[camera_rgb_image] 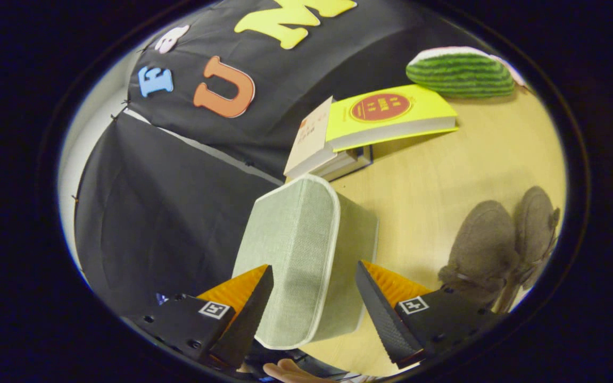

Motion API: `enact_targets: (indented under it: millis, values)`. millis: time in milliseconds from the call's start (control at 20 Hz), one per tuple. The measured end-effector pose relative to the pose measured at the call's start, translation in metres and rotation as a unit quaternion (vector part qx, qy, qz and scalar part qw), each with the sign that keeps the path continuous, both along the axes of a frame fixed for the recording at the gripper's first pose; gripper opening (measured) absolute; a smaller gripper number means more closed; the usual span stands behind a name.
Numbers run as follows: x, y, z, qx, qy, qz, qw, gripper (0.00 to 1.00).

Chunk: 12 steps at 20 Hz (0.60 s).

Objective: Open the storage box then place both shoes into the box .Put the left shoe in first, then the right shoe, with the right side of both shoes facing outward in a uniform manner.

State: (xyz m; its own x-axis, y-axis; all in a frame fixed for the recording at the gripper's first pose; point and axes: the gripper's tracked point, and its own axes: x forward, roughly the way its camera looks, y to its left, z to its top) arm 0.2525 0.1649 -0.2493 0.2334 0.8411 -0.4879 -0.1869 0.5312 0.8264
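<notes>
In the gripper view, the claw [314, 303] is seen spread wide, with nothing gripped; its two fingers stand on either side of the pale green fabric-covered storage box with white piping [301, 260], and a gap is visible between each finger and the box. The box is located between the fingers and just ahead of them, resting on the light wooden tabletop [445, 170], with its lid apparently closed. The pair of grey-brown suede shoes [503, 244] is found beyond the right finger and off to that side, the two shoes lying close together, apart from the box. Beyond the box, a stack of books topped by a yellow paperback with a red round emblem [386, 114] is placed, and farther still a green striped watermelon-slice plush toy [461, 72] is seen. A part of a hand [290, 372] is glimpsed just behind the fingers.

The opening step is judged not yet done. Where the lid's seam runs cannot be told, so the lid may be missed and the whole box squeezed instead. Because the fabric wall is likely soft, it may be dented or the light box lifted or pushed toward the books if the fingers close on the body. If the lid is swung toward the shoes, they may be knocked out of line, and left and right, which cannot be told apart here, may then be confused.
</notes>
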Motion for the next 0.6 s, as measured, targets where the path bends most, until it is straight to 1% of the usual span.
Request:
enact_targets:
  millis: [100, 250, 350, 400, 450, 600]
  values:
    - [0.006, 0.012, -0.001, 0.037, 0.033, 0.011, 0.999, 0.99]
    - [0.011, 0.019, -0.009, 0.056, 0.036, 0.03, 0.997, 0.99]
    - [0.009, 0.025, -0.005, 0.085, 0.047, 0.041, 0.994, 0.97]
    - [0.008, 0.026, -0.005, 0.097, 0.051, 0.046, 0.993, 0.94]
    - [0.006, 0.027, -0.007, 0.103, 0.055, 0.054, 0.992, 0.83]
    - [0.014, 0.025, -0.004, 0.113, 0.06, 0.04, 0.991, 0.73]
